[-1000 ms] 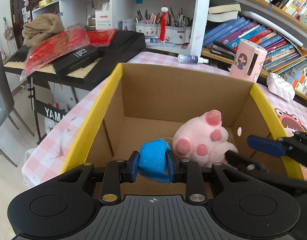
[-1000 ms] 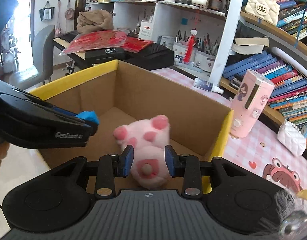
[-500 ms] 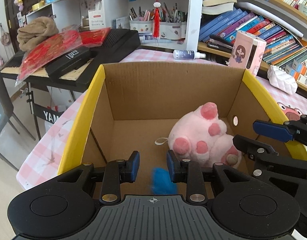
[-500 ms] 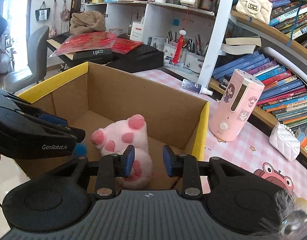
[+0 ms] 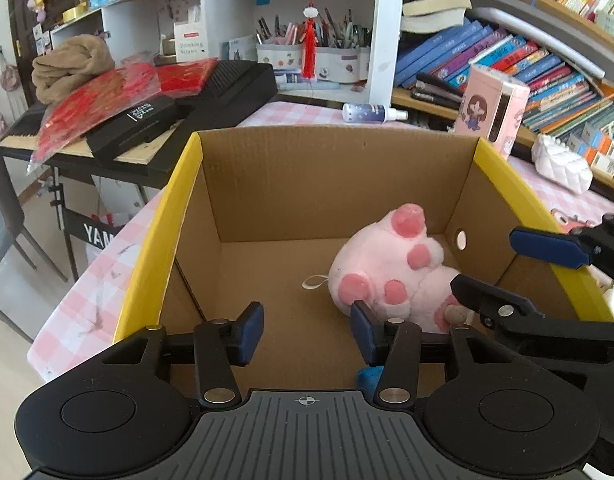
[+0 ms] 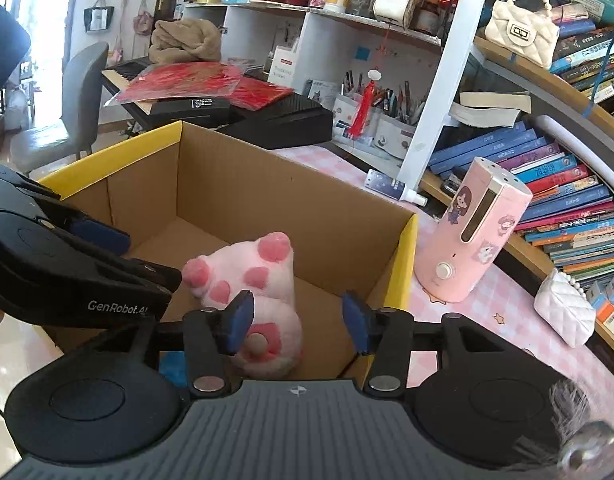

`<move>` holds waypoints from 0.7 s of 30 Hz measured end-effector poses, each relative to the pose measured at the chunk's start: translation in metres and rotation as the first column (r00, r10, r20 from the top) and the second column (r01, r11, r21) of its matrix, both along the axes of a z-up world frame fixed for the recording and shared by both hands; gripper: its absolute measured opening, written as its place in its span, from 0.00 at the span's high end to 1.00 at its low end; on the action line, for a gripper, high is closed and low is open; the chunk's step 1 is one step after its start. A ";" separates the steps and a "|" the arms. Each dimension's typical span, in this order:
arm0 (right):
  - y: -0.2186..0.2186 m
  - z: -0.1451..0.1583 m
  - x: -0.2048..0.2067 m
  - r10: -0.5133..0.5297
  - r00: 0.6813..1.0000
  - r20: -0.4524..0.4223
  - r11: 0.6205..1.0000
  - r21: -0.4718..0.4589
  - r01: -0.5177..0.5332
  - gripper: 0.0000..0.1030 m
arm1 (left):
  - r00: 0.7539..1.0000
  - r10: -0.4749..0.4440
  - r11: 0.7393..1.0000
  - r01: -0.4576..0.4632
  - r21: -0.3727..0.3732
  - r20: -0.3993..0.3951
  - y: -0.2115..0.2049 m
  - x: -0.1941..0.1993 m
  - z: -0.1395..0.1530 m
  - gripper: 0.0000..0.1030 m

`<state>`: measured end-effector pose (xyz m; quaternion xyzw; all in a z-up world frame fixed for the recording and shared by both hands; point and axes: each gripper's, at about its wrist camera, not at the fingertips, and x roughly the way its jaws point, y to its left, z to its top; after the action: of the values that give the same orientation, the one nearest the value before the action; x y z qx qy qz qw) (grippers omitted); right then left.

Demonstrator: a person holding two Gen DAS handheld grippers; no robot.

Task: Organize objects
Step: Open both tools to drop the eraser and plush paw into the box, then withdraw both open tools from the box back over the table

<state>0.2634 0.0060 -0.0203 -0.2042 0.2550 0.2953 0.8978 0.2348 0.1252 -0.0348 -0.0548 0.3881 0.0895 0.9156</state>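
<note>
Shelves crowded with books [image 5: 507, 56] and pen pots [image 6: 381, 128] back the pink checked bench [image 6: 503, 320] where you are working. On it sits an open cardboard box [image 5: 331, 176] with yellow rims. Just beyond its far right corner stand a pink humidifier [image 6: 473, 236] and a white quilted purse [image 6: 565, 312]; a small spray bottle [image 5: 371, 113] lies behind the far wall. To the left, a keyboard [image 5: 227, 84] carries red packets [image 6: 179, 84], a black case [image 5: 135, 126] and a folded beige towel [image 5: 69, 66]. A grey chair [image 6: 79, 108] stands further off.

Inside the box, the pink paw plush [image 5: 387, 268] rests on the floor toward the right wall, toes up, its loop lying on the cardboard beside it. The blue toy [image 5: 369, 376] lies at the near edge of the box floor, mostly hidden behind your left gripper's body.

Your left gripper [image 5: 307, 330] hangs over the near part of the box with its fingers opening; nothing is between them, and the right pad sits just in front of the plush without a clear grip. Your right gripper [image 6: 297, 320] hovers over the box's right side, fingers also opening and holding nothing; its left pad overlaps the lower part of the plush in view, and whether they touch you cannot tell. Each tool crosses the other's view, blocking part of the box.
</note>
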 end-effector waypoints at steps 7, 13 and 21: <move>-0.008 0.013 -0.006 -0.074 0.997 0.016 0.996 0.046 0.073 0.45 | 0.996 -0.044 0.999 0.046 -0.026 0.074 0.002 -0.018 0.012 0.49; -0.006 0.014 -0.019 -0.091 0.995 0.030 0.996 0.006 0.091 0.44 | 0.994 -0.092 0.996 0.090 0.028 0.058 0.000 -0.021 0.010 0.50; -0.001 0.012 -0.030 -0.112 0.992 -0.061 0.992 0.060 0.115 0.44 | 0.997 -0.070 0.997 0.069 0.033 0.040 0.012 -0.020 0.011 0.51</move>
<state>0.2332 0.0049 -0.0083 -0.1522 0.2826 0.2576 0.9114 0.2152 0.1367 -0.0233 -0.0288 0.3695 0.0625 0.9267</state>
